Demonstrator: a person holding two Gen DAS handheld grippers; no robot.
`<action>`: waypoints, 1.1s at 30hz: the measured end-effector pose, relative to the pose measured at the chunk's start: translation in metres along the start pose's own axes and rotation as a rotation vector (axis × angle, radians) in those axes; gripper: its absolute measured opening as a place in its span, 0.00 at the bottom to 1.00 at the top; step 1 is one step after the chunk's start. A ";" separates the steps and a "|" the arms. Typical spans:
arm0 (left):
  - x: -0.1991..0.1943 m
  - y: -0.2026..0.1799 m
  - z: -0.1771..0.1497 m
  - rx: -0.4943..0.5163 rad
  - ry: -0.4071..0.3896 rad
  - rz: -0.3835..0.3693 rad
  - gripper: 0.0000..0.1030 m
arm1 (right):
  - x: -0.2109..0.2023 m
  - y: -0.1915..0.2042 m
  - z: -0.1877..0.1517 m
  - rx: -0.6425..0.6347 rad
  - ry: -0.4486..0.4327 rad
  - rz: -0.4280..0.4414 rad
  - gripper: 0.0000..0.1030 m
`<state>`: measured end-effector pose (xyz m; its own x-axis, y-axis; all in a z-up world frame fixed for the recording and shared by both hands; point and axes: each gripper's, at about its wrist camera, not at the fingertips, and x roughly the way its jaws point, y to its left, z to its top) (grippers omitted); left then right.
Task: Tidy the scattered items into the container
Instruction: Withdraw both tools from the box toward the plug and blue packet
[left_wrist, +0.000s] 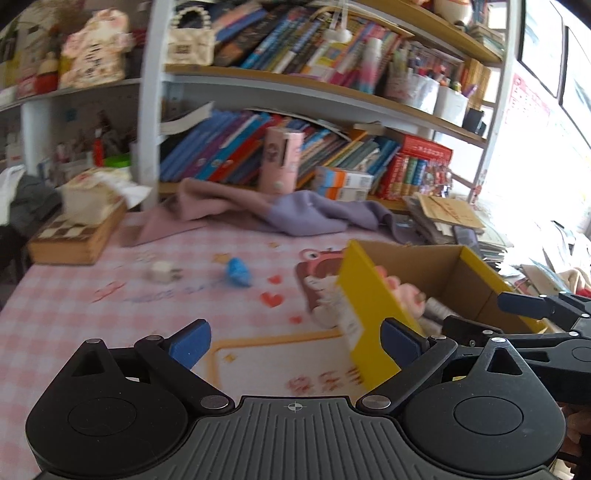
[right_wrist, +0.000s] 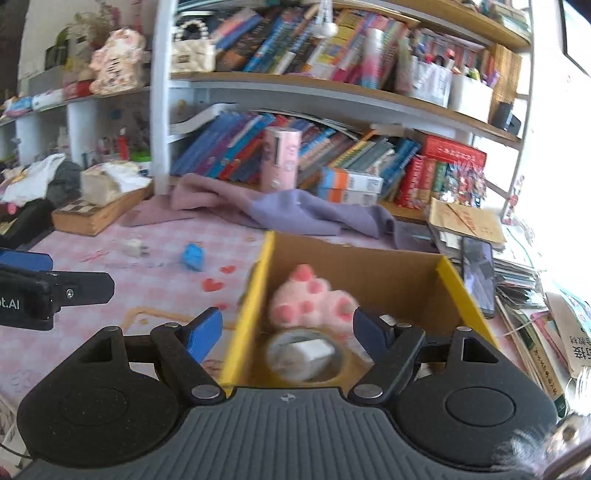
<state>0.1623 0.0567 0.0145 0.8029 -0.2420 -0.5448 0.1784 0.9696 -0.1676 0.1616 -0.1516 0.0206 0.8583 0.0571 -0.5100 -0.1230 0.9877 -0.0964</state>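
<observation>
From the left wrist view, the left hand-held gripper (left_wrist: 295, 341) hangs low over the desk (left_wrist: 74, 306) with its blue fingers wide apart and nothing between them; the desk carries a pink checked mat with hearts and cartoon prints; a small white plug (left_wrist: 162, 272) lies on the mat, and a blue toy (left_wrist: 238, 272) lies near it to the right, the two apart from each other; both are blurred; the box (left_wrist: 369, 306), yellow outside and brown cardboard inside, stands to the right of them, its near wall just ahead of the right-hand finger; a pink plush paw (left_wrist: 408, 295) shows over that wall inside the box; the right hand-held gripper (left_wrist: 495, 314) reaches in from the right edge above the box, fingers spread; a purple cloth (left_wrist: 295, 214) lies crumpled at the back of the desk below the bookshelf (left_wrist: 295, 85).

From the right wrist view, the right hand-held gripper (right_wrist: 288, 330) is held over the near end of the box (right_wrist: 258, 295), fingers apart and empty, one finger outside the yellow wall and the other over the inside; in the box lie the plush paw (right_wrist: 314, 302) and, nearer the camera, a roll of clear tape (right_wrist: 303, 356) with something white inside its ring; the white plug (right_wrist: 135, 247) and the blue toy (right_wrist: 192, 256) rest on the desk (right_wrist: 147, 288) outside the box to the left; the left hand-held gripper (right_wrist: 55, 277) shows at the left edge; a dark phone (right_wrist: 478, 277) lies on a heap of papers just right of the box.
</observation>
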 end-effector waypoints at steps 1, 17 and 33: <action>-0.005 0.008 -0.003 -0.010 0.003 0.005 0.97 | -0.002 0.009 -0.001 -0.006 0.003 0.001 0.75; -0.078 0.105 -0.055 -0.044 0.068 0.082 0.97 | -0.042 0.145 -0.039 -0.070 0.089 0.054 0.76; -0.055 0.135 -0.047 -0.087 0.094 0.101 0.97 | -0.004 0.173 -0.019 -0.146 0.142 0.101 0.77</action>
<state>0.1154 0.1989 -0.0166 0.7565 -0.1497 -0.6366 0.0462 0.9833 -0.1763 0.1274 0.0161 -0.0102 0.7607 0.1233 -0.6373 -0.2845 0.9458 -0.1565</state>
